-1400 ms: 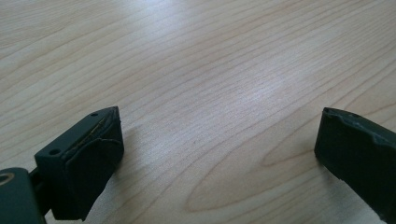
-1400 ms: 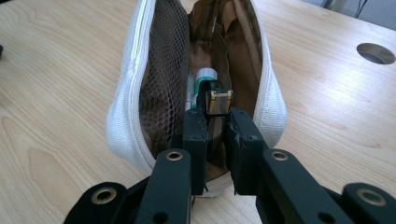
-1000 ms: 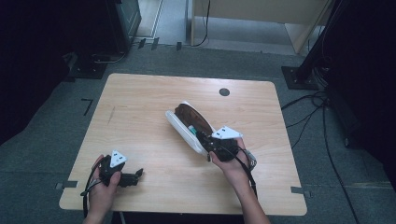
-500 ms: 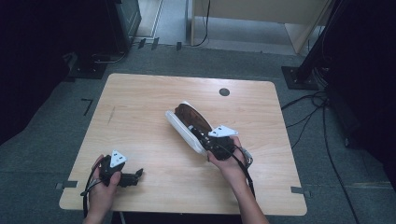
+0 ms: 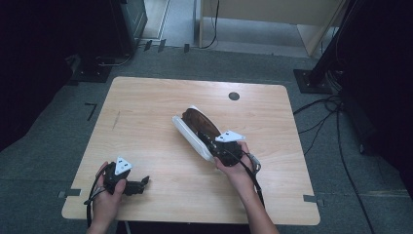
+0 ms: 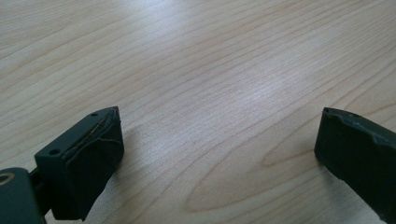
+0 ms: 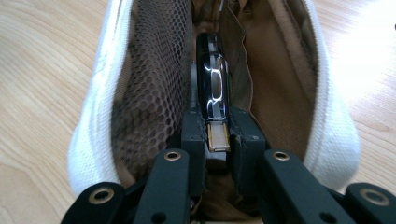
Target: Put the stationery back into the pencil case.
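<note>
Tongs first, nearest the person: the left tongs (image 5: 141, 184) rest low on the desk (image 5: 146, 122) at its near left corner, jaws spread wide with bare wood between them, holding nothing. The right tongs (image 7: 218, 128) are clamped on a slim, glossy black object with a gold-coloured metal end (image 7: 215, 93) — what exactly it is I cannot tell; it looks like a small clip or a stick-shaped gadget. The jaws pinch it at the metal end, and the rest of it points into the open mouth of a white pouch (image 5: 191, 136).

Judging by this, the job is packing the object into the pouch, and it looks well advanced: the object already sits inside the opening, between the pouch's walls, but the grip is not yet released. What seems left is to let go, draw the tongs out and perhaps close the pouch.

Pouch details, farther in: brown lining (image 7: 275, 70), a brown mesh pocket (image 7: 154, 79) along one wall, a flat fabric pocket on the other. Apart from the black object I can make out nothing else inside. It lies near the middle of the desk, slanting away from the right hand (image 5: 238, 168).
</note>
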A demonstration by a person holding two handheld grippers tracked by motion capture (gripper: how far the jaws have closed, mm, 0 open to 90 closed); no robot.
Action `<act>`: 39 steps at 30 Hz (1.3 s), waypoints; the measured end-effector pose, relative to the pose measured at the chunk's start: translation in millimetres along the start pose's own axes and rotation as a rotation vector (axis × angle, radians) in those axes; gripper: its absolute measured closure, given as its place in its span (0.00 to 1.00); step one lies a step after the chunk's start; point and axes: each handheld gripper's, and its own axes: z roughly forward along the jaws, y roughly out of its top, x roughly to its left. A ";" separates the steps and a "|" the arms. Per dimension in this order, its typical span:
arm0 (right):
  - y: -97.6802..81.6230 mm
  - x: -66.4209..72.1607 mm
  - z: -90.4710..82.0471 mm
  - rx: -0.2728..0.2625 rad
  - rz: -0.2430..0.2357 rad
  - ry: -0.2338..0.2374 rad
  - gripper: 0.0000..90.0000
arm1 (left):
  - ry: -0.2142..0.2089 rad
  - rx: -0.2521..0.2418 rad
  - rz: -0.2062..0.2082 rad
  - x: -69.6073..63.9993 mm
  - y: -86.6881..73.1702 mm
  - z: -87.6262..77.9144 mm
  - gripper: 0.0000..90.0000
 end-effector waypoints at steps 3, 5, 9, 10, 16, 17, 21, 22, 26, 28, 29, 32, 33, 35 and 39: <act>2.2 1.5 3.6 0.014 -0.008 -0.008 0.87 | 0.000 0.000 0.000 0.0 0.0 0.0 0.02; 3.2 1.4 6.3 0.019 -0.001 -0.006 0.86 | -0.003 0.000 0.005 -0.2 0.2 0.1 0.02; 3.0 0.1 6.6 0.019 0.006 -0.004 0.86 | -0.006 -0.001 0.008 -0.4 0.5 0.5 0.02; 2.9 0.2 6.2 0.019 0.005 -0.005 0.86 | -0.006 -0.001 0.008 -0.4 0.5 0.6 0.02; 1.4 -0.1 2.9 0.004 -0.018 -0.005 0.83 | -0.007 -0.001 0.008 -0.4 0.8 0.8 0.02; 1.5 0.2 1.7 -0.003 -0.024 -0.009 0.82 | -0.007 -0.001 0.008 -0.5 0.8 0.8 0.02; 4.3 0.0 -8.7 -0.057 -0.037 -0.015 0.80 | -0.006 -0.002 0.008 -0.5 0.7 0.8 0.02; 4.3 0.0 -8.7 -0.057 -0.037 -0.015 0.80 | -0.006 -0.002 0.008 -0.5 0.7 0.8 0.02; 8.7 -3.6 -23.1 -0.105 -0.031 -0.019 0.83 | -0.006 0.000 0.009 -0.4 0.7 0.7 0.02; 9.2 -4.7 -25.4 -0.114 -0.029 -0.014 0.83 | -0.006 -0.001 0.009 -0.4 0.7 0.8 0.02; 9.8 -6.0 -29.2 -0.128 -0.026 -0.012 0.83 | -0.007 -0.001 0.009 -0.5 0.7 0.7 0.02; 10.5 -8.2 -39.4 -0.156 -0.019 -0.009 0.87 | -0.007 -0.002 0.007 -0.6 0.7 0.8 0.02; 10.4 -9.1 -42.9 -0.166 -0.022 -0.017 0.90 | -0.006 -0.002 0.009 -0.5 0.7 0.8 0.02; 8.9 -12.7 -54.5 -0.201 0.003 -0.016 0.94 | -0.007 -0.002 0.008 -0.5 0.7 0.8 0.02; 4.8 -17.6 -64.3 -0.224 0.018 -0.015 0.93 | -0.006 -0.003 0.007 -0.6 0.7 0.9 0.02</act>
